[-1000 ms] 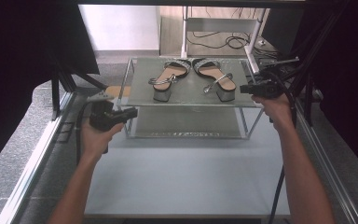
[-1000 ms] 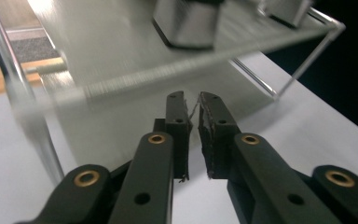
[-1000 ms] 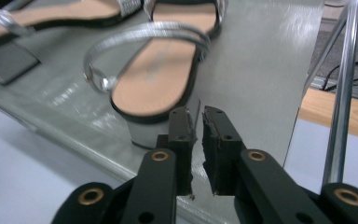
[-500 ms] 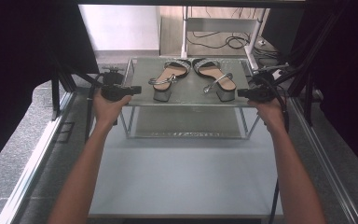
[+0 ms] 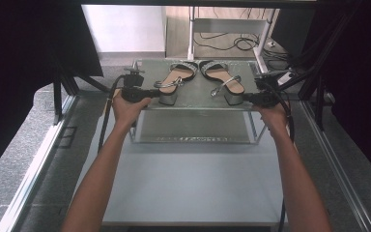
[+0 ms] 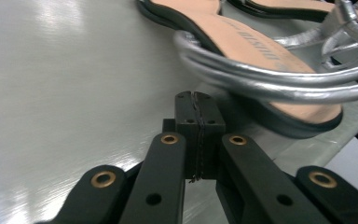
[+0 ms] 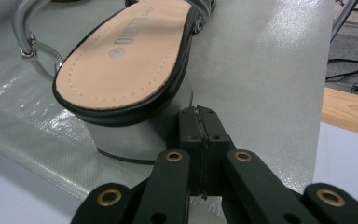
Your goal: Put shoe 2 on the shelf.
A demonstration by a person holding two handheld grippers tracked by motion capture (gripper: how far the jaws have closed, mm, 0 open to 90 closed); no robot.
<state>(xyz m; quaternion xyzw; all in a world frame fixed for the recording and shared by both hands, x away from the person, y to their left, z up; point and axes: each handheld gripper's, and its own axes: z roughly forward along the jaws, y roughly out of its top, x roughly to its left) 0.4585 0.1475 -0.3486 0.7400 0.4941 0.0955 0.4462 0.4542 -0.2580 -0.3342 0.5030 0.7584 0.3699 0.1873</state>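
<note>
Sandals sat side by side on the upper shelf [image 5: 198,100] of a small two-tier rack standing on the desk [image 5: 188,183], toes pointing away from us, heels toward our edge. Going left to right: our left hand had swung in from out over the desk, well short of the rack a second before, and the left tool [image 5: 150,93] now sat level at the shelf's left front corner, just beside the heel of the left sandal [image 5: 174,84]. Its jaws had just been closing with nothing between them; in the left gripper view the pads met flush, tip [image 6: 199,114] hovering over bare shelf, with the silver ankle strap [image 6: 279,77] looping just past it. No contact that we could make out.

Over on the right, the right sandal [image 5: 224,83] hadn't moved compared with a second earlier. The right tool [image 5: 249,97] had settled lower at the shelf's right front corner, jaws also pressed together and empty, its tip [image 7: 198,122] just beside the silver block heel [image 7: 130,140]; touching or not, we couldn't tell.

So both tools were pinched empty and parked at either heel. Our guess was that the approach was done and the real work hadn't started: they'd need to open up before grabbing either shoe.
</note>
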